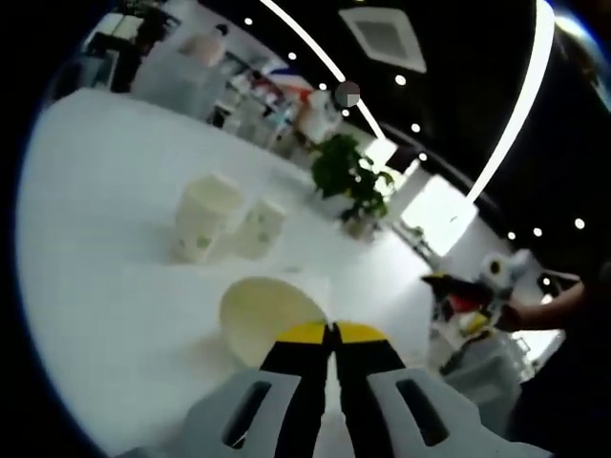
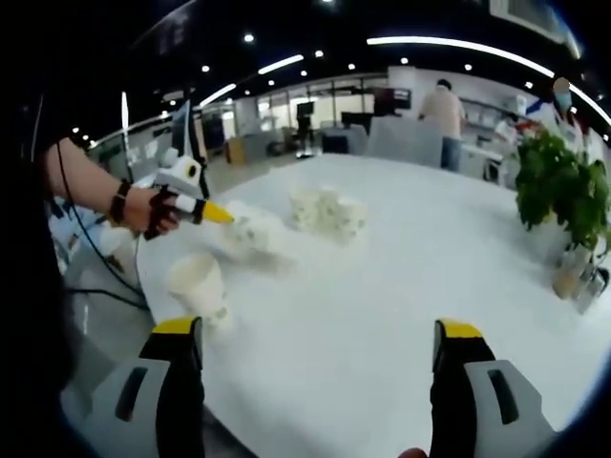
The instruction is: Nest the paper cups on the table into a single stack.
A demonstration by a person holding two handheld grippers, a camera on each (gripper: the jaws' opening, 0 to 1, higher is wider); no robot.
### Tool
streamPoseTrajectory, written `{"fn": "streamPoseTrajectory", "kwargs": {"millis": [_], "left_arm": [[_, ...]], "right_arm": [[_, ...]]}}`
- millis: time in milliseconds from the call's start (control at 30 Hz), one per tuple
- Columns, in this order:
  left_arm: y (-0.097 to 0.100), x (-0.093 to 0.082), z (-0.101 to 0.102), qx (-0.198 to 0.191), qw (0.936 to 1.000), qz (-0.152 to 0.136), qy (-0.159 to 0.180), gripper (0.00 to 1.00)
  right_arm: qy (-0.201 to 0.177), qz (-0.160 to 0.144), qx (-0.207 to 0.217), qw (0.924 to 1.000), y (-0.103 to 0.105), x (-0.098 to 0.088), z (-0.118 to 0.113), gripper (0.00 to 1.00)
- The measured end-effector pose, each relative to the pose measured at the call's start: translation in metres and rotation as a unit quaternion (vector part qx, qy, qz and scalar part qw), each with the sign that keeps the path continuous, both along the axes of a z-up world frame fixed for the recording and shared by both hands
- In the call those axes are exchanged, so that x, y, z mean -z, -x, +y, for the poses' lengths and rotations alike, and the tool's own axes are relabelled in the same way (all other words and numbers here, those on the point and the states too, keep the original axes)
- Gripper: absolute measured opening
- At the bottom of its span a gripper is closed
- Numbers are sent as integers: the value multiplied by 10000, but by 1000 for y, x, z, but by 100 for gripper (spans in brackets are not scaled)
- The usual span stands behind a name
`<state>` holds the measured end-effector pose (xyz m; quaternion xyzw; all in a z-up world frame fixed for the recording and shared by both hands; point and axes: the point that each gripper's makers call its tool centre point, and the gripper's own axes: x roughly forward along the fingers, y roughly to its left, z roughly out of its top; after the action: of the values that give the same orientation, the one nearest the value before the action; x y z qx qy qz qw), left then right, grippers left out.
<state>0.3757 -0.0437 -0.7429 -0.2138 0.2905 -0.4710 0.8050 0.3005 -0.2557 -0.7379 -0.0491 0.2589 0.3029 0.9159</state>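
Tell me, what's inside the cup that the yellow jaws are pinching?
Nothing shows inside the cup: just its pale wall. The left gripper pinches its rim and hides the near part.

Ceiling strips [image 1: 520, 105] and spot lamps give bright overhead light against a dark ceiling — the white table [image 1: 105, 277] is near overexposed, glare flattening detail. Shadows under the cups [image 1: 224, 219] are faint. Both views are soft, motion-blurred, bowed at the fisheye edges.

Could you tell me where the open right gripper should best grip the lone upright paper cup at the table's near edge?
Grip the lone paper cup across its side wall just below the rim, coming in level from the right gripper; it stands upright, mouth up, apart from the others.
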Motion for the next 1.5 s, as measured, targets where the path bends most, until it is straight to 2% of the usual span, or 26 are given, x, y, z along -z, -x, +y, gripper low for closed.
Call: {"fn": "streamPoseTrajectory", "kwargs": {"millis": [267, 433, 667, 833, 933, 1000, 1100, 1167, 1300, 1400, 1500], "left_arm": [[15, -18, 4, 289, 9992, -108, -273, 0], [22, -30, 5, 451, 9984, 8, -339, 0], [38, -45, 1, 888, 9931, -245, -730, 0], [48, -56, -1, 1030, 9906, -300, -843, 0], [53, -68, -4, 1140, 9875, -591, -909, 0], [55, -74, -5, 1180, 9864, -598, -977, 0], [54, -82, -4, 1184, 9844, -801, -1023, 0], [55, -91, -5, 1193, 9847, -788, -991, 0], [60, -101, -5, 1287, 9803, -888, -1203, 0], [66, -105, -4, 1490, 9719, -974, -1539, 0], [70, -114, -5, 1544, 9697, -1055, -1572, 0]], "right_arm": [[-175, -135, 85, 9997, -4, -8, -2, 98], [-298, -176, 129, 9993, -5, -8, -1, 98], [-485, -268, 174, 9983, -7, -14, 2, 98], [-576, -321, 189, 9976, -7, -19, 2, 98], [-615, -344, 177, 9974, -6, -21, 2, 98], [-614, -334, 151, 9974, -5, -19, 3, 98], [-655, -326, 136, 9972, -3, -19, 4, 98], [-670, -325, 129, 9971, -3, -18, 4, 98], [-715, -304, 96, 9969, -2, -16, 6, 98], [-705, -294, 63, 9971, -2, -15, 6, 98], [-731, -306, 61, 9968, -2, -17, 7, 98]]}}
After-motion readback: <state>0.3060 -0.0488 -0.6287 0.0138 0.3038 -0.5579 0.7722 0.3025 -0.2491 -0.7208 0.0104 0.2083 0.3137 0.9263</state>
